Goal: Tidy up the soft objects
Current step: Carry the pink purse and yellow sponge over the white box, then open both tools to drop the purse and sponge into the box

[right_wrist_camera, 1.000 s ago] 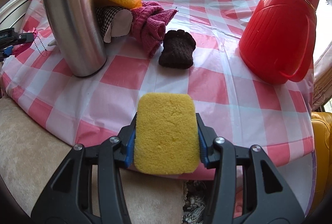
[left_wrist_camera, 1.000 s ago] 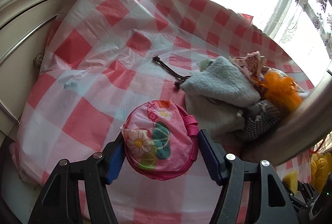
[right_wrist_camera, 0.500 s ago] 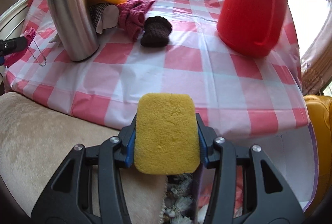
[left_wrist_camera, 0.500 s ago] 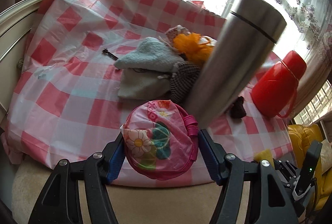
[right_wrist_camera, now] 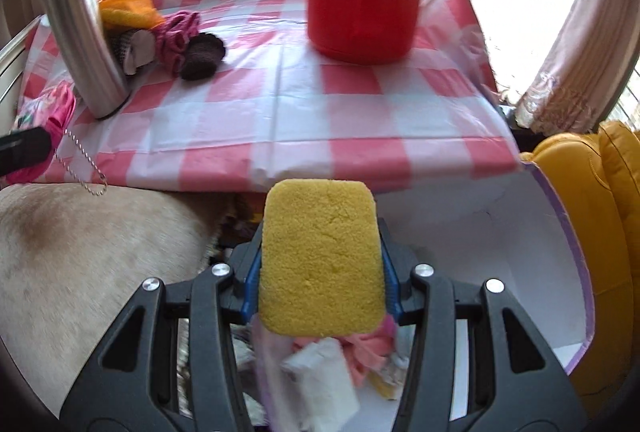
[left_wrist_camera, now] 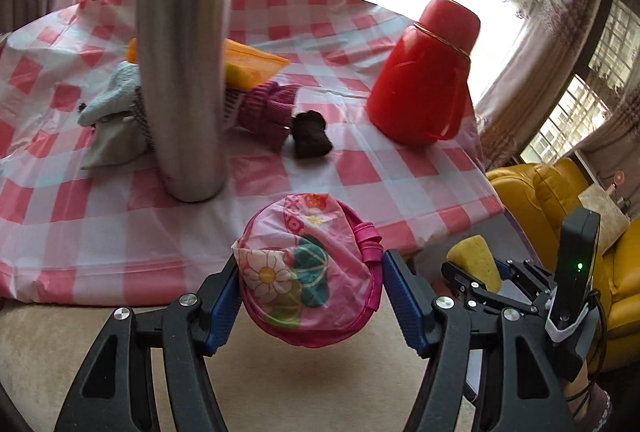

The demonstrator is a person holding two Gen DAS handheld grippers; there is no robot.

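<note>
My left gripper [left_wrist_camera: 310,284] is shut on a round pink flowered pouch [left_wrist_camera: 306,268], held off the near edge of the checked table [left_wrist_camera: 360,167]. The right gripper [right_wrist_camera: 320,272] is shut on a yellow sponge [right_wrist_camera: 320,260], above a white box [right_wrist_camera: 500,252] with soft items [right_wrist_camera: 340,356] in it. The sponge [left_wrist_camera: 474,258] and right gripper show in the left wrist view at lower right. On the table lie a dark brown knit piece [left_wrist_camera: 310,139], a magenta knit glove [left_wrist_camera: 268,107], a grey cloth [left_wrist_camera: 112,99] and an orange bag [left_wrist_camera: 252,65].
A tall steel flask [left_wrist_camera: 184,63] stands on the table's near left, a red jug [left_wrist_camera: 424,71] at the right. A yellow armchair [left_wrist_camera: 560,199] is beside the box. Beige upholstery [right_wrist_camera: 80,252] lies below the table edge. A bead chain [right_wrist_camera: 80,167] hangs from the pouch.
Both grippers have swung right and back from the table with their loads. The left view went from the cloth pile to the flask and jug; the right now looks over the white box.
</note>
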